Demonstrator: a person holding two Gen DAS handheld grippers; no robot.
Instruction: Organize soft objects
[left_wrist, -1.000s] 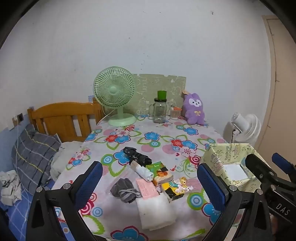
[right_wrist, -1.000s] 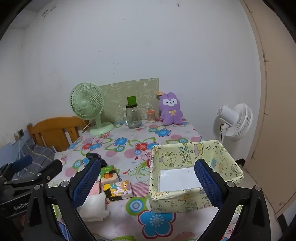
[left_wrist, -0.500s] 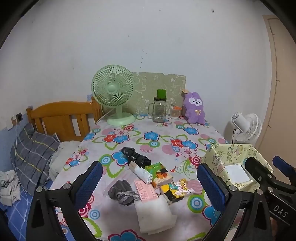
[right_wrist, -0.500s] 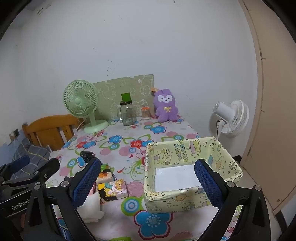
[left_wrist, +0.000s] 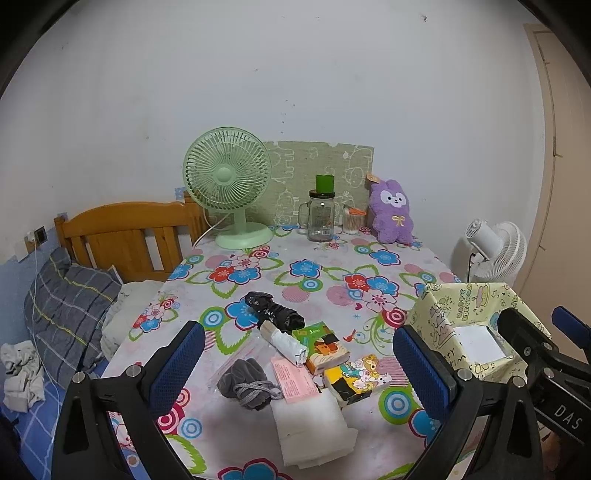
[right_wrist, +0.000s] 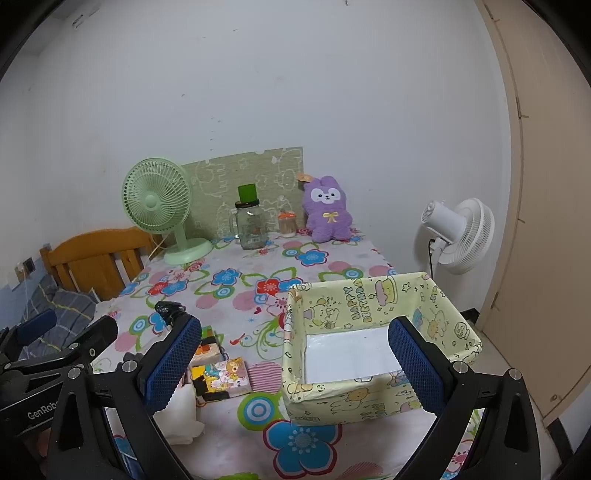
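Small items lie clustered on the flowered table: a grey drawstring pouch (left_wrist: 248, 383), a folded white cloth (left_wrist: 312, 428), a pink packet (left_wrist: 293, 376), a white roll (left_wrist: 283, 341), a black bundle (left_wrist: 275, 314), a green-orange pack (left_wrist: 325, 347) and a cartoon tissue pack (left_wrist: 356, 376) (right_wrist: 223, 378). A yellow "Happy Birthday" fabric box (right_wrist: 373, 343) (left_wrist: 465, 332) stands at the right, holding only a white base. My left gripper (left_wrist: 295, 369) hovers open above the cluster. My right gripper (right_wrist: 291, 363) is open in front of the box.
At the table's back stand a green fan (left_wrist: 231, 184), a glass jar with green lid (left_wrist: 322, 210), a small jar (left_wrist: 351, 219) and a purple plush (left_wrist: 391, 210). A wooden bed headboard (left_wrist: 125, 236) and pillow are left; a white floor fan (right_wrist: 458, 236) right.
Both views have pulled back and risen slightly: the table items sit a little farther away and lower in the frames. Nothing on the table moved; both grippers stayed open.
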